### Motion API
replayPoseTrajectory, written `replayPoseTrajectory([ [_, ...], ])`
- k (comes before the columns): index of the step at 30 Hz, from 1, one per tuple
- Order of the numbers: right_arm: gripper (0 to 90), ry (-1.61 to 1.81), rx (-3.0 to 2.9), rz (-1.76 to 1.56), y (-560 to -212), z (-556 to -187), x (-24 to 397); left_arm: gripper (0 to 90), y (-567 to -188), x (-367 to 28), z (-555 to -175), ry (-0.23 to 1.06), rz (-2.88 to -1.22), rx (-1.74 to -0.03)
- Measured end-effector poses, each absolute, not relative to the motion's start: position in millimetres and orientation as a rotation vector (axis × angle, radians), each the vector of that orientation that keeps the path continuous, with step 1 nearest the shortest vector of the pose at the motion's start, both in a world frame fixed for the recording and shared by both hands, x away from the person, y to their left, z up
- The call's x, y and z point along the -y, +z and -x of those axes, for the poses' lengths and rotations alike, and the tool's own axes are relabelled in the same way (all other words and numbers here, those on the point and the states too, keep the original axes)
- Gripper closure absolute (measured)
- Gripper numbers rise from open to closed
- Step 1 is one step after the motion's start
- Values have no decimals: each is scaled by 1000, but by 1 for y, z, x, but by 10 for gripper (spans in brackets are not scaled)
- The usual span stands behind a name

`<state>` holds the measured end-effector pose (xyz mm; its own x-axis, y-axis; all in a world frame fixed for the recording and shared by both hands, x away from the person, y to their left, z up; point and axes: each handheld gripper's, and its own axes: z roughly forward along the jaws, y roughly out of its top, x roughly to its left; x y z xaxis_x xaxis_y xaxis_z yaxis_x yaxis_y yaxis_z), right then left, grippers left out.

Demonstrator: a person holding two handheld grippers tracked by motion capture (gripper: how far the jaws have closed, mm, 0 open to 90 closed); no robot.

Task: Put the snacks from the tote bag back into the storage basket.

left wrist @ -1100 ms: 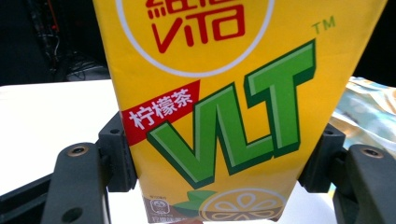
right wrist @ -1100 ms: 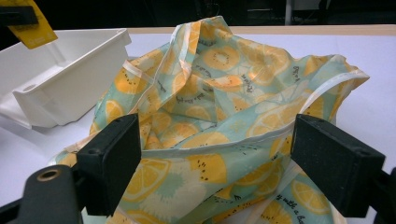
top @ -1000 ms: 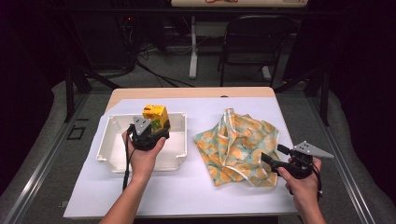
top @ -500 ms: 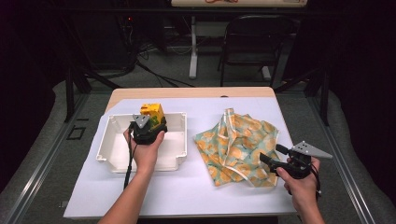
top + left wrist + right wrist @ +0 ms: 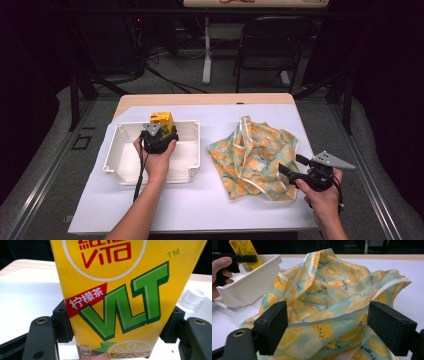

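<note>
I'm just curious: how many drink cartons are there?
1. The carton is clamped in the left gripper over the white tray. More could be hidden inside the fruit-print bag.

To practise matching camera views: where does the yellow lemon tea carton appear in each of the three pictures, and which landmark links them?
High view: the yellow carton stands left of centre, over the white bin's far side, in the left gripper.
Left gripper view: the carton takes up the centre, clamped between the black jaws.
Right gripper view: the carton is at top left.
Shared landmark: the white bin.
</note>
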<state>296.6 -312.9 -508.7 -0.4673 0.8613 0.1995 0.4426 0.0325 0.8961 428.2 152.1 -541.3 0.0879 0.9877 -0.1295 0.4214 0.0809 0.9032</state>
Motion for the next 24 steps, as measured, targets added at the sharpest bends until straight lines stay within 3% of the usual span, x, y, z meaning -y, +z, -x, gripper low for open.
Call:
replayPoseTrajectory([
  [24,170,1408,-1928,-1332,-513,-299,313,300,-561,-150,-441,824,-1544,-1539],
])
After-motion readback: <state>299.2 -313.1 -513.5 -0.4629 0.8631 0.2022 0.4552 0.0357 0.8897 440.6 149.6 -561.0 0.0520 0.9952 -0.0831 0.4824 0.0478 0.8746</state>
